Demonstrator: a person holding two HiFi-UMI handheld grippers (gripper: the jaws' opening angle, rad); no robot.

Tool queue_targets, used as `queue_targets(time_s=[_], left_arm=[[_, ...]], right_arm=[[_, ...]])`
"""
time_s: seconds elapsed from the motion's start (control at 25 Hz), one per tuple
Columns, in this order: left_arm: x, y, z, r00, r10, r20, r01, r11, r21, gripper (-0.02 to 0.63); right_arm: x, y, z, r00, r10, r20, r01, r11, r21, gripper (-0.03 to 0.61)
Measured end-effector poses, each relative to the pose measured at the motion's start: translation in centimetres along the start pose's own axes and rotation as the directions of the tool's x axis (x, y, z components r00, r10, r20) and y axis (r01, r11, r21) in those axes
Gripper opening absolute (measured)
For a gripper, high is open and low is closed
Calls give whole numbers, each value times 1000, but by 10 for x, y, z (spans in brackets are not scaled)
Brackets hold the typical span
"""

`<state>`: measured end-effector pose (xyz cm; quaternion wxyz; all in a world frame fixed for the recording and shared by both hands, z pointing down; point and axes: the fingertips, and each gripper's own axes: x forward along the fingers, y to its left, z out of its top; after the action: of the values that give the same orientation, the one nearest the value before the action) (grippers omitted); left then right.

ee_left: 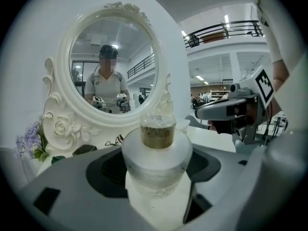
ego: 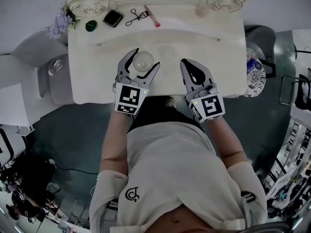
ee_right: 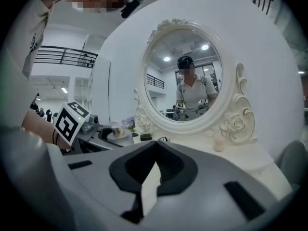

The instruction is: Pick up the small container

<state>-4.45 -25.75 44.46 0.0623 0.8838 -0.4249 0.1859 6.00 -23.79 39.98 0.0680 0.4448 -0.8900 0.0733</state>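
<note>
The small container (ego: 143, 60), a round clear jar with a wide pale lid and a gold-banded knob, is on the near part of the white dressing table (ego: 218, 52). My left gripper (ego: 147, 58) has its jaws spread wide around the container, one pad against each side. In the left gripper view the small container (ee_left: 156, 150) fills the gap between the dark pads (ee_left: 103, 170). My right gripper (ego: 185, 62) hovers just right of it over the table, jaws together, nothing in them. In the right gripper view, the right gripper (ee_right: 153, 158) shows its pads meeting.
At the table's back stand an ornate white oval mirror (ee_right: 185, 76), purple flowers (ego: 59, 23), a green item (ego: 91, 25), a black compact (ego: 112, 18), an eyelash curler (ego: 137, 16), a pink stick (ego: 152, 16) and a small pink piece (ego: 201, 11). The table's front edge (ego: 97, 100) is by my body.
</note>
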Motion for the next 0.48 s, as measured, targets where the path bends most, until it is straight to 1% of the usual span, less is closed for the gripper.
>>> queue_targets(time_s=[0.16,0.32,0.48], left_arm=[[-21,9,35,999,24,30,-24,1000,-3,348],[-44,15,64,998,45,52,-46,999,9,348],[-68,17,86,995,68,77,-69,998,11,348]], right_arm=[[-5,6,26,999,31,42,-30,999,-40,8],[-9,14,52,995,61,77,-53,993,-103,6],[-14,20,69,992,71,107,-58,991,-121,6]])
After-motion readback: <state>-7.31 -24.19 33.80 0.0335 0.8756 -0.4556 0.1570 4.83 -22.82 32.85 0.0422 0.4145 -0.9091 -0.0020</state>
